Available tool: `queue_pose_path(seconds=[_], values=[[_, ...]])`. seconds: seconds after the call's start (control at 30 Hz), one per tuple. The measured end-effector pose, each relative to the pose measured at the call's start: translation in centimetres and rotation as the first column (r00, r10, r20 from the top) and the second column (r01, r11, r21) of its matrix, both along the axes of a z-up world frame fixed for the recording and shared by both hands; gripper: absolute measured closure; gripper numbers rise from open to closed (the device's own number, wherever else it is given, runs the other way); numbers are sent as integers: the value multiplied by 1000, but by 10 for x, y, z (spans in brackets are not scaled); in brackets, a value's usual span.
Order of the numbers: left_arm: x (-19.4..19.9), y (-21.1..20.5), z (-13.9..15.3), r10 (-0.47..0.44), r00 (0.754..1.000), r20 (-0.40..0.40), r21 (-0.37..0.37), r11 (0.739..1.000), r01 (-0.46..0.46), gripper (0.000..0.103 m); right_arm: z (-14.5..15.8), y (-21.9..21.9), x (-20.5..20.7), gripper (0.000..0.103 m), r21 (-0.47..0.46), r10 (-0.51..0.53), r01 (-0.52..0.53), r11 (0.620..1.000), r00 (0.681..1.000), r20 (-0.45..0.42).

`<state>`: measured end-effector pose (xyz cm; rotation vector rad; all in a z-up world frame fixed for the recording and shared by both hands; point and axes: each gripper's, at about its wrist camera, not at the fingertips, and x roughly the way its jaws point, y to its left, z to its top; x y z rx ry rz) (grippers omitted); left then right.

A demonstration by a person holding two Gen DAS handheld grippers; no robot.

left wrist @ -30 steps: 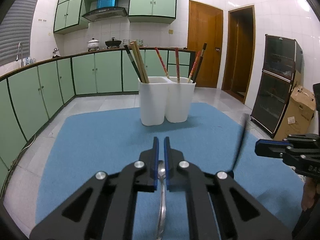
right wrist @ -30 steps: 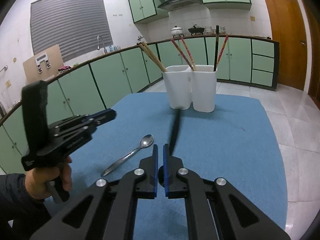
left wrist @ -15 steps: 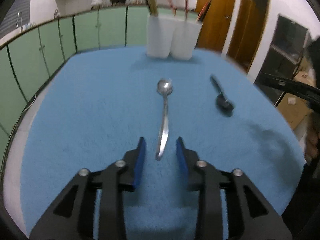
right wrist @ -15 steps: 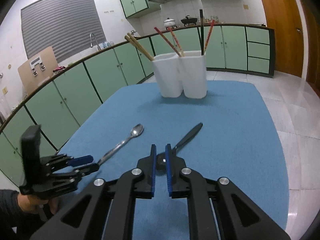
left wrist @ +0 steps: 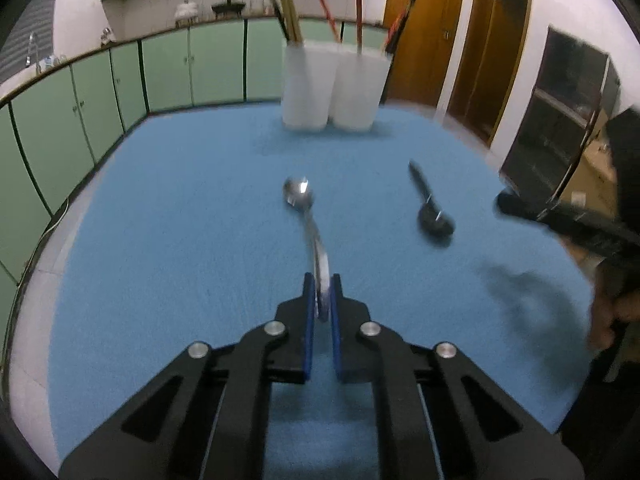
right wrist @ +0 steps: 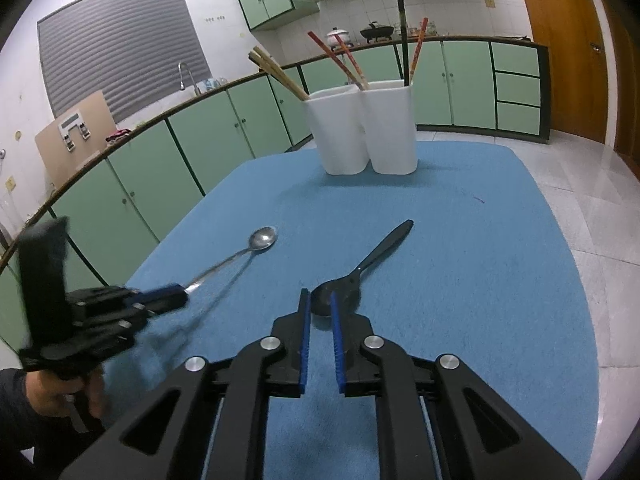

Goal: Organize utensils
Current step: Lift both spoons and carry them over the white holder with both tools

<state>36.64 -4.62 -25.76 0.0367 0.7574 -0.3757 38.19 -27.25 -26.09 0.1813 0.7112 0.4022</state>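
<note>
The left tool [left wrist: 322, 298] was clamped on the handle tip of the steel spoon [left wrist: 298, 196], which lay on the blue surface [left wrist: 180, 220]; thin, stiff, slick metal, judged prone to pivoting. The right tool [right wrist: 319, 312] stood open beside the black spoon [right wrist: 360, 272], probably light plastic, best taken mid-handle.

The spoon [right wrist: 262, 238] at the left claw [left wrist: 321, 298] is shiny silver metal, bright like a mirror. The black spoon [right wrist: 362, 270] in front of the right claw [right wrist: 320, 312] looks like dull, smooth plastic. The surface [right wrist: 500, 280] under both claws wears a soft, fuzzy blue cloth. Far ahead, the white holder [right wrist: 360, 128] looks like smooth plastic, and its chopsticks [right wrist: 280, 72] look like wood.
</note>
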Motion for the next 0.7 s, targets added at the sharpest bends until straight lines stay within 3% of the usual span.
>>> queue_pose_path(seconds=[0.2,0.33,0.43,0.53,0.7], values=[[-5,4,28,8,997,73,-49,999,-4,101,-1,-10,47,84,34,-22,25,999,997,-74],[1,5,38,19,994,105,-65,998,-13,101,-15,-28,94,77,137,-60,92,986,973,-221],[4,2,46,18,990,138,-60,998,-10,101,-28,-38,116,76,164,-102,159,974,945,-312],[5,-3,53,5,986,165,-49,999,3,101,-40,-34,129,73,132,-122,182,974,922,-369],[6,-7,54,-9,985,172,-47,999,18,101,-41,-13,134,73,28,-143,159,987,938,-316]])
